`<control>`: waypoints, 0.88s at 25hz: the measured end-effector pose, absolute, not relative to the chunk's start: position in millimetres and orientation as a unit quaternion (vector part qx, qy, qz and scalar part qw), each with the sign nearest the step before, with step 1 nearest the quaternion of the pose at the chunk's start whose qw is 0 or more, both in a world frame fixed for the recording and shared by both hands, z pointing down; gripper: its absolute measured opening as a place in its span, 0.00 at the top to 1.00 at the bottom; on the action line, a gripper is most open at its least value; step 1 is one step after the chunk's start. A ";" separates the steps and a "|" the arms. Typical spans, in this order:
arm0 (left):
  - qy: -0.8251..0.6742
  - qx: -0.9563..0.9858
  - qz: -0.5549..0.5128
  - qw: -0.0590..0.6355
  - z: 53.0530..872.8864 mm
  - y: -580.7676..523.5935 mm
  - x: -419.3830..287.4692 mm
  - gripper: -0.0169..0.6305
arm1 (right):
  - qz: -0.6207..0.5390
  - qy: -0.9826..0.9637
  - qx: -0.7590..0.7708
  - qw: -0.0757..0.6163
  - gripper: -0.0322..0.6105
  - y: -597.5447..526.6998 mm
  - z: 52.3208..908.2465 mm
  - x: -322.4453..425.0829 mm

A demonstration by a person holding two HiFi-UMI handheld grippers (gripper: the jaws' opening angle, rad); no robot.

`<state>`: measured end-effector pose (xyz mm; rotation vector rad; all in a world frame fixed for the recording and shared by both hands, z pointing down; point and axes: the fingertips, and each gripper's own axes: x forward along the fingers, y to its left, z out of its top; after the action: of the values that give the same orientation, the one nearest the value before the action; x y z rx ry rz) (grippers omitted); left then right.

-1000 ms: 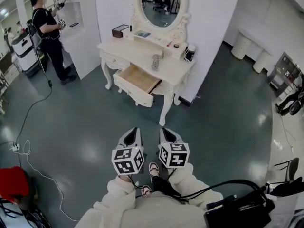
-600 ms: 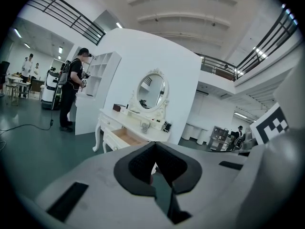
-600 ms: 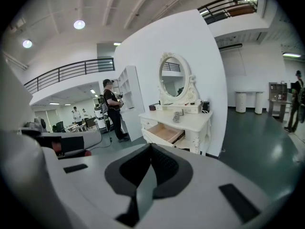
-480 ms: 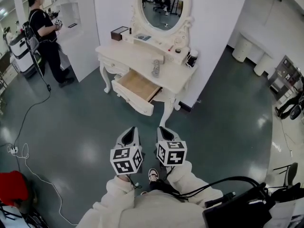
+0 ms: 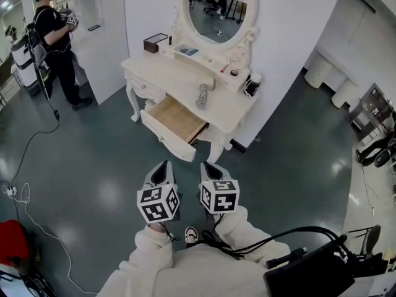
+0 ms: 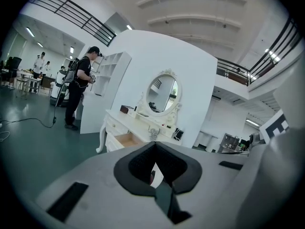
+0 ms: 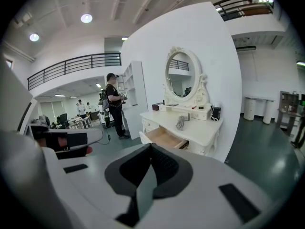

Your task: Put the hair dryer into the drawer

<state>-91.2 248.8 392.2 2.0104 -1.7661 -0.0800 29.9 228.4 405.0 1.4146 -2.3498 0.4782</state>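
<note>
Closer came the dresser (image 5: 162,73): against a second earlier it sat a touch lower and bigger in the head view, and both grippers had travelled toward it side by side. Left gripper (image 5: 163,167) and right gripper (image 5: 208,167) hung in front of the dresser, well short of it, aimed at its open drawer (image 5: 175,117). Both were pinched closed, pads meeting on nothing at all, as each gripper view showed.

The dryer (image 5: 202,95) lay on the dresser top, near its front edge, just behind the drawer and below the mirror (image 5: 223,8). Untouched, then; the job had barely begun.

Now the trouble spots. That drawer stuck out from the dresser front straight toward the walker, so an approach carried too far could have knocked a gripper or a knee into it and jarred it. The jaws would have had to open before reaching the dresser top. Arriving closed, they would likely only have shoved the dryer, and from that spot a shove could have sent it off the edge. Its shape looked rounded and uneven, so a grip on the wrong part could have slipped. Any cord was too small to make out; if one trailed, it could have snagged on the drawer's front. A person (image 5: 52,30) stood well left of the dresser, out of the path.
</note>
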 end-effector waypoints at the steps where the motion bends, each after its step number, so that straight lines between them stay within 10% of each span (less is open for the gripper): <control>1: -0.643 0.730 -0.029 0.230 392.4 240.7 -89.8 0.98 | 0.168 -0.831 0.500 0.178 0.85 220.4 404.7 32.3; 22: -0.653 0.723 0.035 0.223 409.4 158.3 -45.9 0.98 | 0.229 -0.824 0.493 0.161 0.85 130.7 437.8 81.3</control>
<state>-45.9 158.3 409.4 1.9967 -1.8016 0.0973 81.3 130.7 437.8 1.4090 -2.3526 0.6526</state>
